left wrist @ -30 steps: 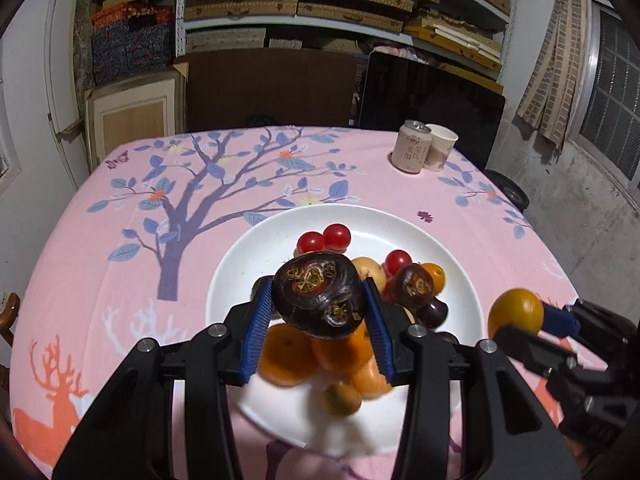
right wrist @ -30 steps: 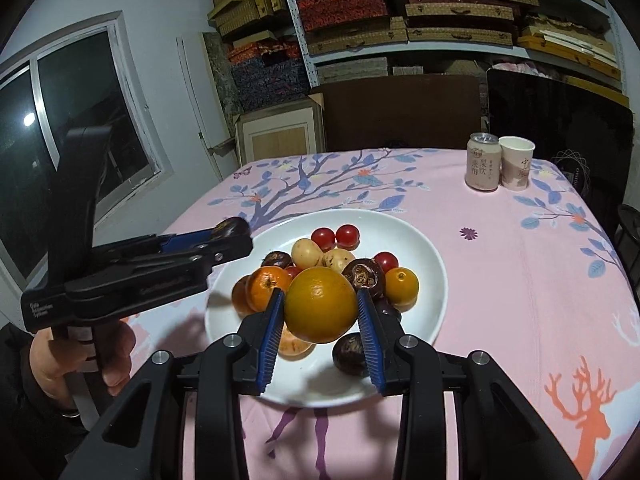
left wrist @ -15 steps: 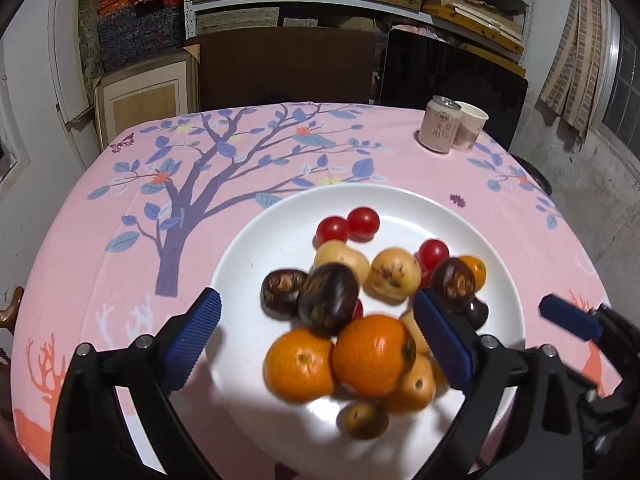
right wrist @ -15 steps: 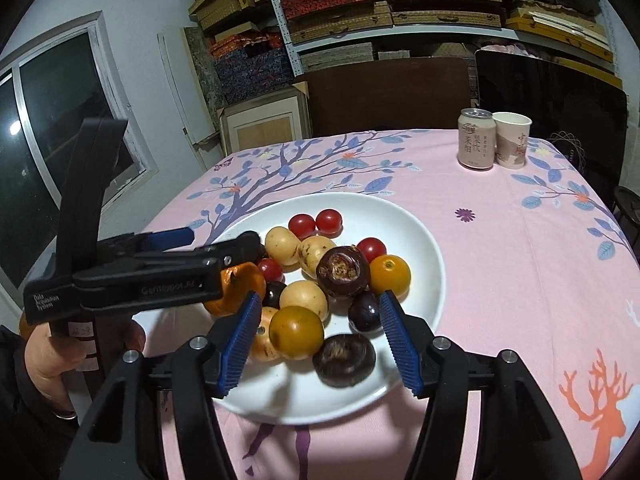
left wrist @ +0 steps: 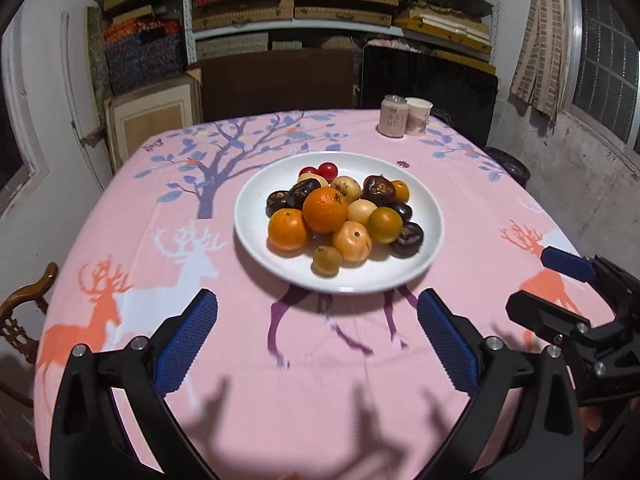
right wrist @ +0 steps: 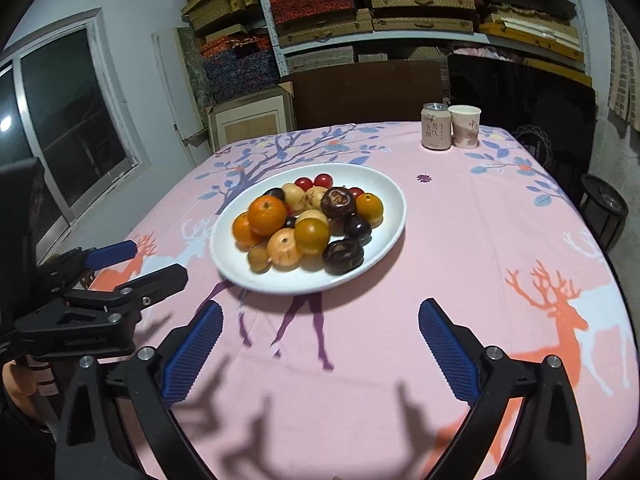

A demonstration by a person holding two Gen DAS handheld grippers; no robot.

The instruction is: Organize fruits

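A white plate [left wrist: 256, 248] in the middle of the pink table holds a pile of fruit: oranges [left wrist: 325, 209], yellow fruits [left wrist: 385, 225], dark brown fruits [left wrist: 407, 239] and red cherry tomatoes [left wrist: 327, 169]. It also shows in the right wrist view [right wrist: 384, 236]. My left gripper [left wrist: 318, 334] is open and empty, above the cloth in front of the plate. My right gripper [right wrist: 320, 344] is open and empty, also short of the plate. Each gripper shows at the edge of the other's view.
A drink can [left wrist: 393, 121] and a paper cup [left wrist: 418, 121] stand at the far right of the table. A wooden chair back [left wrist: 24, 300] is at the left edge. Shelves with boxes and dark boards stand behind the table.
Both grippers let go of their fruits onto the plate, opened wide and pulled back from the plate toward the table's near edge.
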